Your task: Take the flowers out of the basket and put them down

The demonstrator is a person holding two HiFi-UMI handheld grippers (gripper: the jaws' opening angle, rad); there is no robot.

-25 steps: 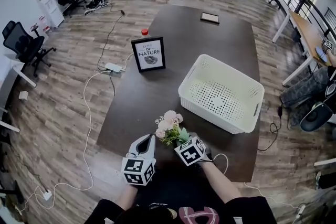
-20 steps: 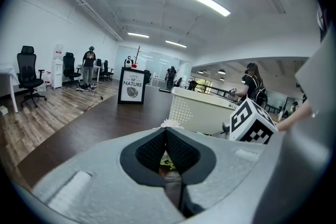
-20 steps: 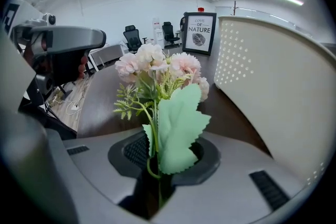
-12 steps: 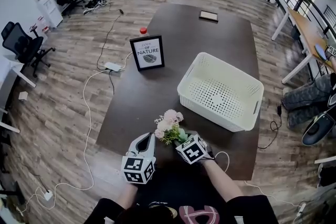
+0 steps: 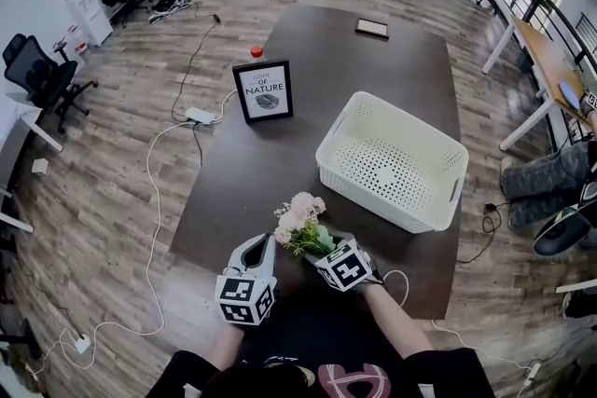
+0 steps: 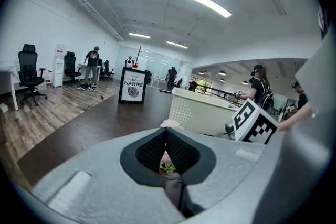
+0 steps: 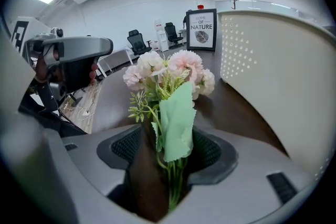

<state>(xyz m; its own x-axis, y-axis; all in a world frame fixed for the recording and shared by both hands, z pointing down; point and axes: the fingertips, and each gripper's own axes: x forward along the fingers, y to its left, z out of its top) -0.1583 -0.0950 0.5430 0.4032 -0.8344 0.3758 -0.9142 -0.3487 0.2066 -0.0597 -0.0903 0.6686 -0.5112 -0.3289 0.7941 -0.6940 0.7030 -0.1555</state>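
Down at the near edge of the table (image 5: 244, 200), the right gripper (image 5: 320, 249) is opening up, the flowers (image 5: 298, 221) lying there with stems between its jaws. The left gripper (image 5: 258, 244) is sitting pinched shut, empty. Further back, the basket (image 5: 328, 144) is sitting empty, so I'd say only backing off is left.

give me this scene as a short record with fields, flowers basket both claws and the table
flowers: pink artificial bouquet with green leaves, outside the basket, over the table's near end
basket: white perforated plastic basket, empty
right claw: opening, flower stems in it
left claw: shut, empty, beside the bouquet
table: dark brown wooden table, black-framed sign standing on it
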